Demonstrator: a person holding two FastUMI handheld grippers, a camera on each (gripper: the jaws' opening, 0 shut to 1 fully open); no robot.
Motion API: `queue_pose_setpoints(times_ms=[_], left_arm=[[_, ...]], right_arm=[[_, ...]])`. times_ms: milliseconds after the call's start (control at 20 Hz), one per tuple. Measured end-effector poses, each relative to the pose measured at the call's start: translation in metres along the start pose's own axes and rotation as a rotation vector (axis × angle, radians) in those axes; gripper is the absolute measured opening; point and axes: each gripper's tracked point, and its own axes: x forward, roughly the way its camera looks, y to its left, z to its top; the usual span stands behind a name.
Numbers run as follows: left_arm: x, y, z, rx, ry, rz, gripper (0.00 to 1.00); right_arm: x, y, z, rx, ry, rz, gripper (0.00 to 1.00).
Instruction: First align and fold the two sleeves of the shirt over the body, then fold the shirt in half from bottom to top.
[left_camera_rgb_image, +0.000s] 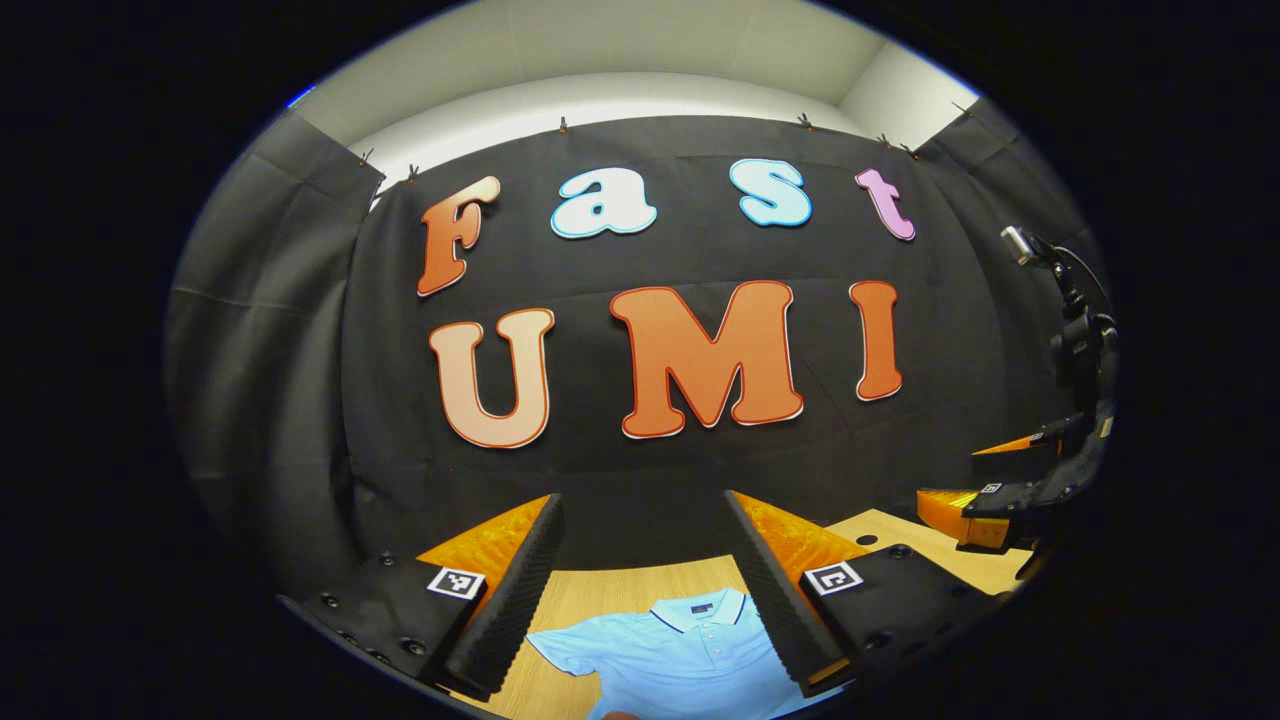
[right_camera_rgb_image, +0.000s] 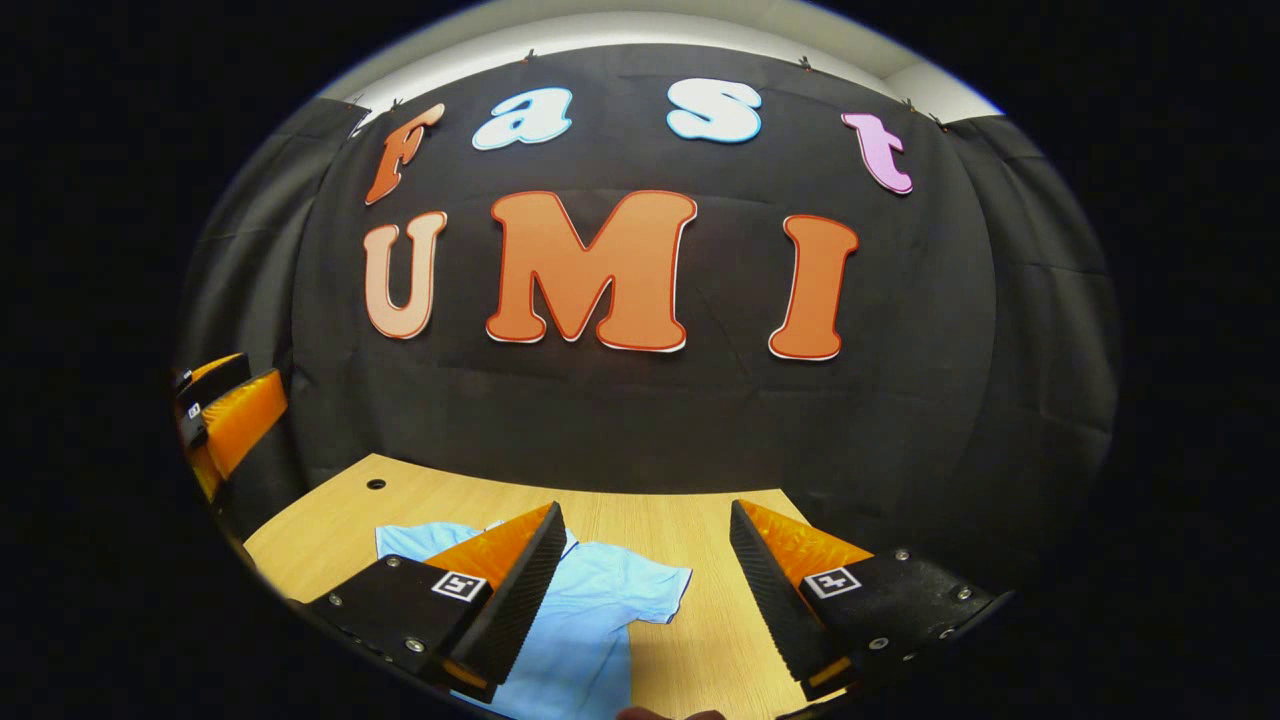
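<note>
You hold both grippers high, left gripper (left_camera_rgb_image: 645, 590) and right gripper (right_camera_rgb_image: 645, 595) fingers spread wide with nothing in them, likely to survey; the shirt (left_camera_rgb_image: 680, 650) lies flat, collar away, sleeves unfolded, on the worktop (right_camera_rgb_image: 640, 520).

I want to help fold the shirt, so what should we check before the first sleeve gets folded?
1. Shirt lies flat on the table, collar toward the wall: ok.
2. Sleeve on the right hand-held gripper's side is spread out, not yet folded: ok.
3. Left hand-held gripper is open and holds nothing: ok.
4. Right hand-held gripper is open and holds nothing: ok.
5. Both grippers hover above the shirt, neither touching it: ok.
6. Bottom hem lies straight: cannot tell, it is out of sight.
</note>
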Motion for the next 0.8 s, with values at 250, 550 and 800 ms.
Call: queue_pose_setpoints(times_ms=[250, 550, 800], left_arm=[[0.002, 0.005, -0.002, 0.003, 0.000, 0.009, 1.00], [0.004, 0.008, -0.002, 0.001, -0.013, 0.005, 1.00], [0.008, 0.019, -0.013, 0.001, 0.011, 0.031, 1.00]], right_arm=[[0.025, -0.009, -0.020, 0.012, 0.084, -0.015, 0.99], [0.060, -0.012, -0.058, 0.011, 0.233, -0.016, 0.99], [0.092, -0.009, -0.102, 0.017, 0.403, -0.017, 0.99]])
